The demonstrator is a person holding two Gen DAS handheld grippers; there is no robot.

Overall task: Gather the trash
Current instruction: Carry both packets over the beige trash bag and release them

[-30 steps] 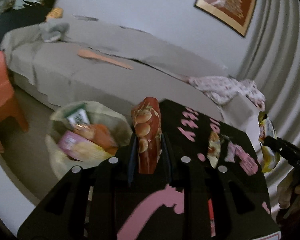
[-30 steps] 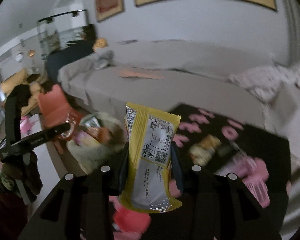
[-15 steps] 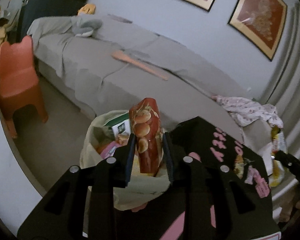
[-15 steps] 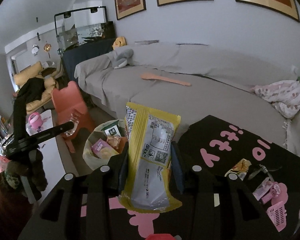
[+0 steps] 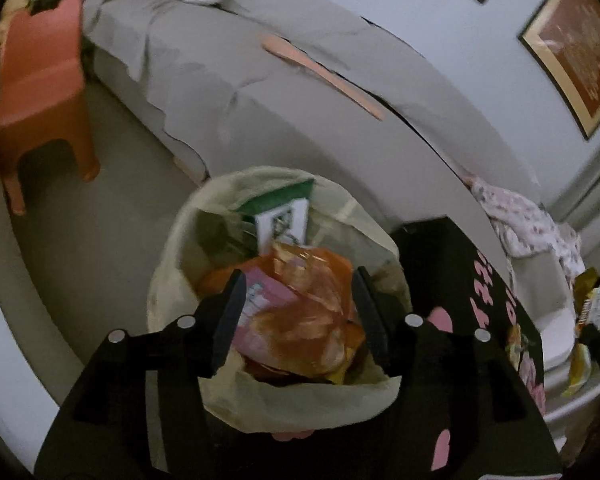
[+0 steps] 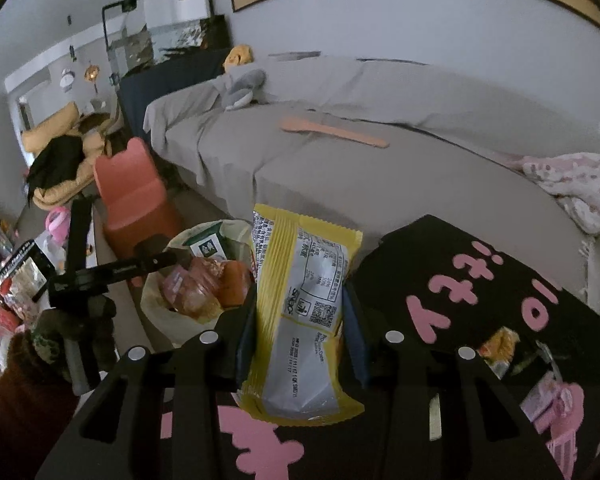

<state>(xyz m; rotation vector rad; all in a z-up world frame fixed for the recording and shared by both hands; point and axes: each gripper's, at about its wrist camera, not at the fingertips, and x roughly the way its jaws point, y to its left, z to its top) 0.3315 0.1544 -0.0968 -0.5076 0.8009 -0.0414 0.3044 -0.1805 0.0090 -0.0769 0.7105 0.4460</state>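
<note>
Since red snack pack left left gripper (image 5: pixel 296 312), jaws now apart over trash bag (image 5: pixel 300 404); right gripper (image 6: pixel 300 312) clamped on yellow wrapper (image 6: pixel 300 312), next in.

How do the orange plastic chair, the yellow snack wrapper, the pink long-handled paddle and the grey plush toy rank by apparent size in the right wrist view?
1. yellow snack wrapper, inflated by nearness
2. orange plastic chair
3. pink long-handled paddle
4. grey plush toy

The last two look alike, so their order is unsure.
</note>
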